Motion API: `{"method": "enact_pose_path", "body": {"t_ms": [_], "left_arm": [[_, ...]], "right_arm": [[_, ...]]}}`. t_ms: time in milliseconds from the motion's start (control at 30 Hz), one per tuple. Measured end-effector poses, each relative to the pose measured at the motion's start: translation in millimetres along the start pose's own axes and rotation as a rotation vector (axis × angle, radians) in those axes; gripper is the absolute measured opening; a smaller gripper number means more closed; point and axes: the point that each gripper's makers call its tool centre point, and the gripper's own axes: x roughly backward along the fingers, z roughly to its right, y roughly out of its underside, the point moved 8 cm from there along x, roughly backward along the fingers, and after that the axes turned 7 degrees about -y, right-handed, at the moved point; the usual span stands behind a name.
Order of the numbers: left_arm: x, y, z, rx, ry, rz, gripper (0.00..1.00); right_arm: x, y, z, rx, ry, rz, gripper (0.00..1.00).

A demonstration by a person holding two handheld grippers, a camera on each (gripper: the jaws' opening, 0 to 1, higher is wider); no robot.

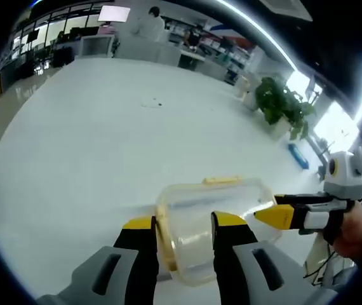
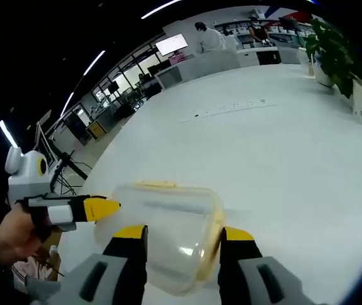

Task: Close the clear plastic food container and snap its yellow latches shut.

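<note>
Clear plastic food container (image 1: 209, 222) w/ yellow latch on its far long edge is held up over a white table (image 1: 92, 140), long axis running side to side across the left gripper view. Left gripper (image 1: 182, 223) jaws are clamped on the container's near end, one yellow tip each side of the wall; right gripper (image 1: 281, 216) comes in from the right, tip touching the container's other end. In the right gripper view the right gripper (image 2: 183, 234) has the container (image 2: 168, 219) between its jaws, can't tell if squeezing; left gripper (image 2: 95, 208), held by a hand (image 2: 6, 238), points at its left side.

A broad white table (image 1: 92, 159) carries the clear plastic container (image 1: 200, 222).
</note>
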Motion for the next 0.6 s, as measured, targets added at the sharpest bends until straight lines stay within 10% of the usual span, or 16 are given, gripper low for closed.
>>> {"method": "enact_pose_path", "body": {"t_ms": [600], "left_arm": [[-14,-35.3,-47.8,0.029,-0.037,0.029,0.31]], "right_arm": [[-55,-33.7,-19,0.032,-0.025,0.019,0.42]]}}
